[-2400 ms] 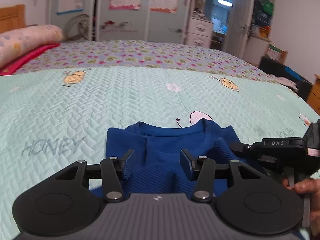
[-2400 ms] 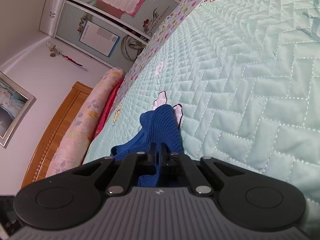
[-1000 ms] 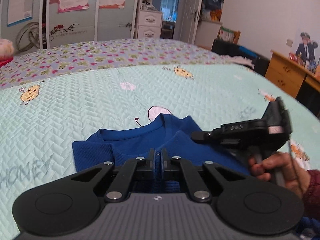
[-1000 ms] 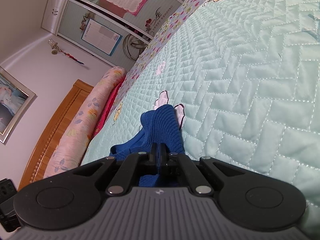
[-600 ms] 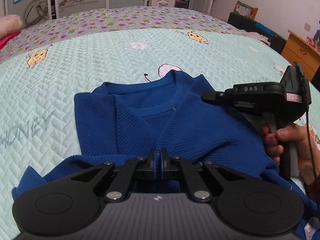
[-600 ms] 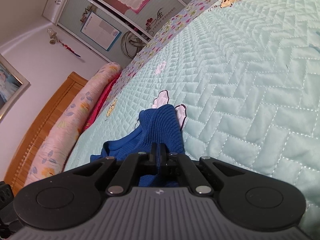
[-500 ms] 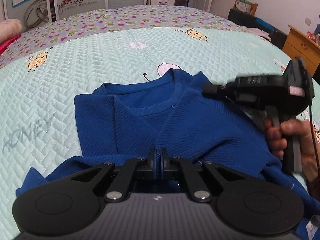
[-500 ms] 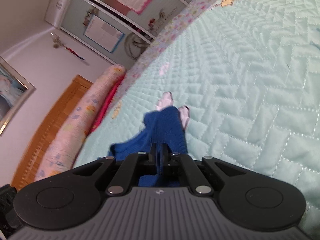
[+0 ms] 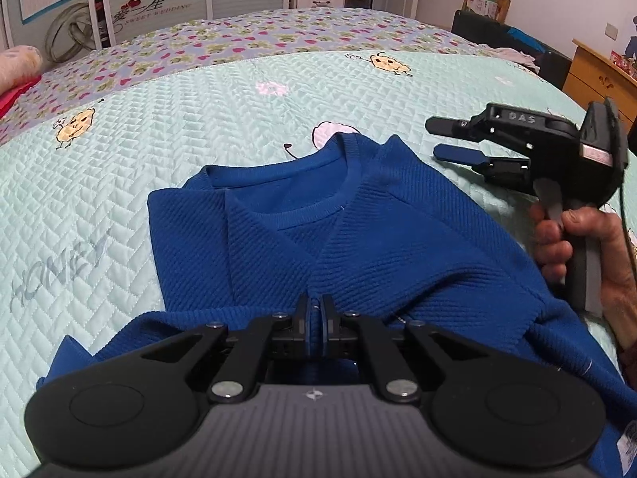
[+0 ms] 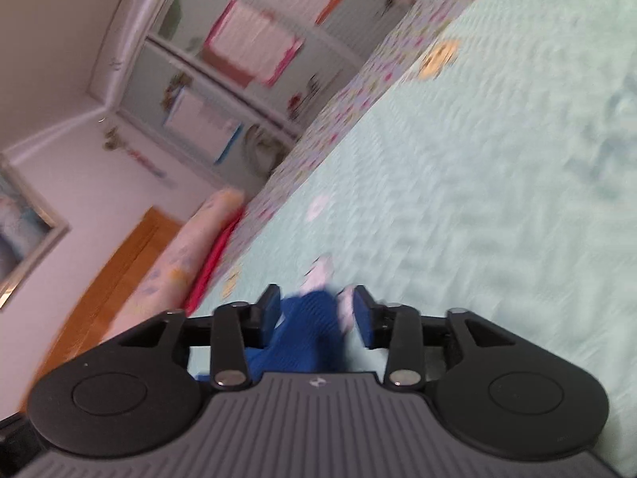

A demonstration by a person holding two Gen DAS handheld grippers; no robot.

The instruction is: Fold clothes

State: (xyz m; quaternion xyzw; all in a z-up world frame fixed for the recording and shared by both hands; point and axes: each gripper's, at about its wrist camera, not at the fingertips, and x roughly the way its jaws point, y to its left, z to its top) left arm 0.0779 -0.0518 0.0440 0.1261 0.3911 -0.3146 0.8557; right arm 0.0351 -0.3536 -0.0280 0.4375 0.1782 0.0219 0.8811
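While the left gripper (image 9: 316,318) pinches a ridge of the blue sweater (image 9: 358,239) between fingers pressed together, the garment spreads ahead of it across the mint quilt (image 9: 159,127), collar farthest away. To its right, the right gripper (image 9: 452,139) hovers beside the sweater's shoulder, fingers spread wide, holding nothing.

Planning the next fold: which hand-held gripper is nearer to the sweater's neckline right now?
Right. The right hand-held gripper hovers open just off the blue sweater, beside the neckline. The left hand-held gripper is shut on fabric lower down, away from the collar.
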